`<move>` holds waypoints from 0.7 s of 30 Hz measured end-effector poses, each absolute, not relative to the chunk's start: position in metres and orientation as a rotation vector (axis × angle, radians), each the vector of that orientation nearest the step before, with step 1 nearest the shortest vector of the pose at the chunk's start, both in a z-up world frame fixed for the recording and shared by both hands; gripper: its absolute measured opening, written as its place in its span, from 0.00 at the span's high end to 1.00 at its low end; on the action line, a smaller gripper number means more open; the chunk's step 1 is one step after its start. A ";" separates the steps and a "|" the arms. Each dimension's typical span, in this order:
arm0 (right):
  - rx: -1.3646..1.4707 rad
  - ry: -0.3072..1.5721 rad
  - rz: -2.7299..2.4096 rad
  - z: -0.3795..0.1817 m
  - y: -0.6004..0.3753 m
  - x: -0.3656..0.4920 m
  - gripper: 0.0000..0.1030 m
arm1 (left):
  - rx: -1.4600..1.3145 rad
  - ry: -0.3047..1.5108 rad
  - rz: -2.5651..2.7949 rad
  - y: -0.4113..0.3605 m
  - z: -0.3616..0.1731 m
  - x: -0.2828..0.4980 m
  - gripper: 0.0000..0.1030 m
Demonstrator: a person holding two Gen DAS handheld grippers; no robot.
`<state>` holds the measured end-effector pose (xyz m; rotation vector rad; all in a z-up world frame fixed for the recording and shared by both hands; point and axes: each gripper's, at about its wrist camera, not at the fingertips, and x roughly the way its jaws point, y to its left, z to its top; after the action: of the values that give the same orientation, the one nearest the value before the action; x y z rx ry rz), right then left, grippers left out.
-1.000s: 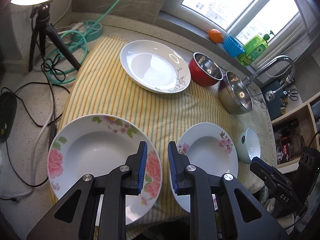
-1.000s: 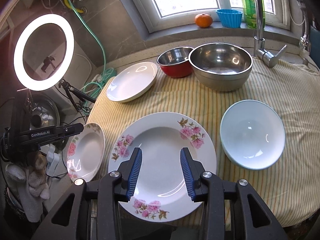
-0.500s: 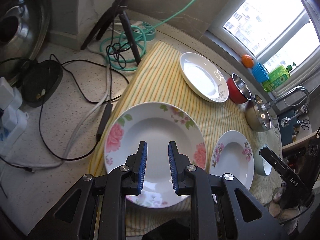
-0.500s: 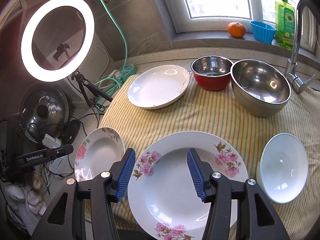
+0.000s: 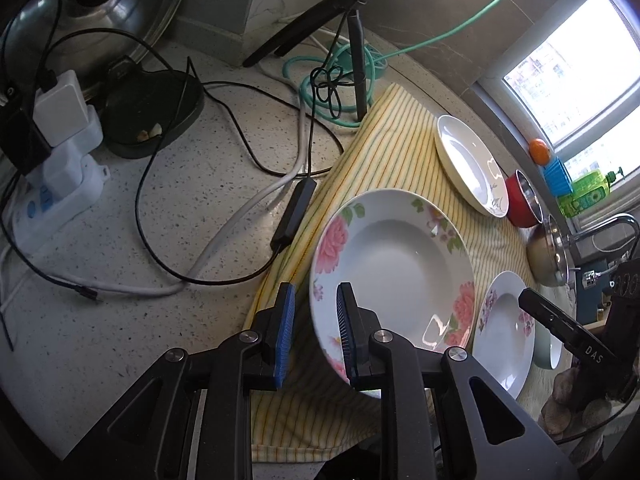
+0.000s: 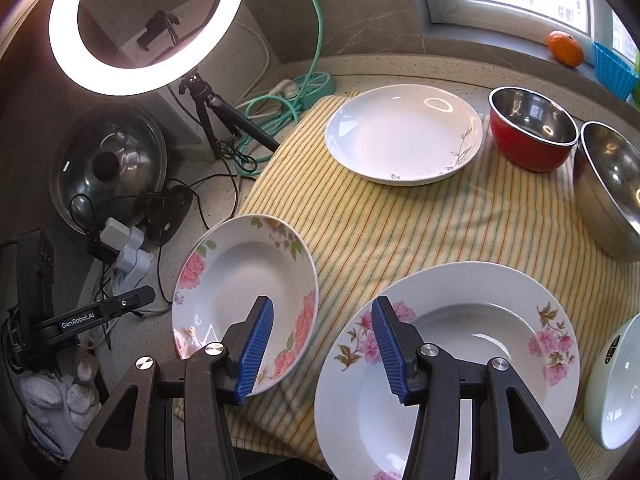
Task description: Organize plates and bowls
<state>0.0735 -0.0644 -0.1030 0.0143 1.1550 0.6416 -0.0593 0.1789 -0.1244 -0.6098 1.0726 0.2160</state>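
Pink-rose plate (image 5: pixel 392 276) sits at the striped cloth's (image 5: pixel 384 152) left edge, rim overhanging, handy for pinching. Your left gripper (image 5: pixel 314 334) tilts steeply down, jaws narrowly parted astride that rim, not yet clamped. Your right gripper (image 6: pixel 322 350), empty, its jaws just closing slightly, hovers between both floral plates.

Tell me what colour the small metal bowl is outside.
Red, the small metal bowl; clearest in the right wrist view.

A lit ring light (image 6: pixel 146 26) on a tripod stands on the speckled counter (image 5: pixel 168 216) beside coiled green hose (image 6: pixel 280 106); an orange (image 6: pixel 565 48) sits on the windowsill.
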 end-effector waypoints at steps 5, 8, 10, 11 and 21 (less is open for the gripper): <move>0.001 1.185 0.652 -0.116 -0.051 0.079 0.63 | -0.633 1.082 0.207 0.183 -0.132 -0.060 0.81; 0.015 1.213 0.655 -0.124 -0.047 0.084 0.68 | -0.641 1.090 0.197 0.184 -0.136 -0.059 0.81; 0.013 1.224 0.653 -0.130 -0.044 0.086 0.70 | -0.642 1.097 0.192 0.184 -0.138 -0.058 0.81; 0.009 1.229 0.651 -0.132 -0.042 0.087 0.71 | -0.643 1.100 0.186 0.184 -0.139 -0.057 0.81; -0.002 1.272 0.656 -0.148 -0.034 0.095 0.76 | -0.645 1.123 0.166 0.183 -0.147 -0.049 0.81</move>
<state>0.0952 -0.0340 -0.1481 -0.0017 1.2719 0.6562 -0.0495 0.1826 -0.1473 -0.6450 1.1229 0.1657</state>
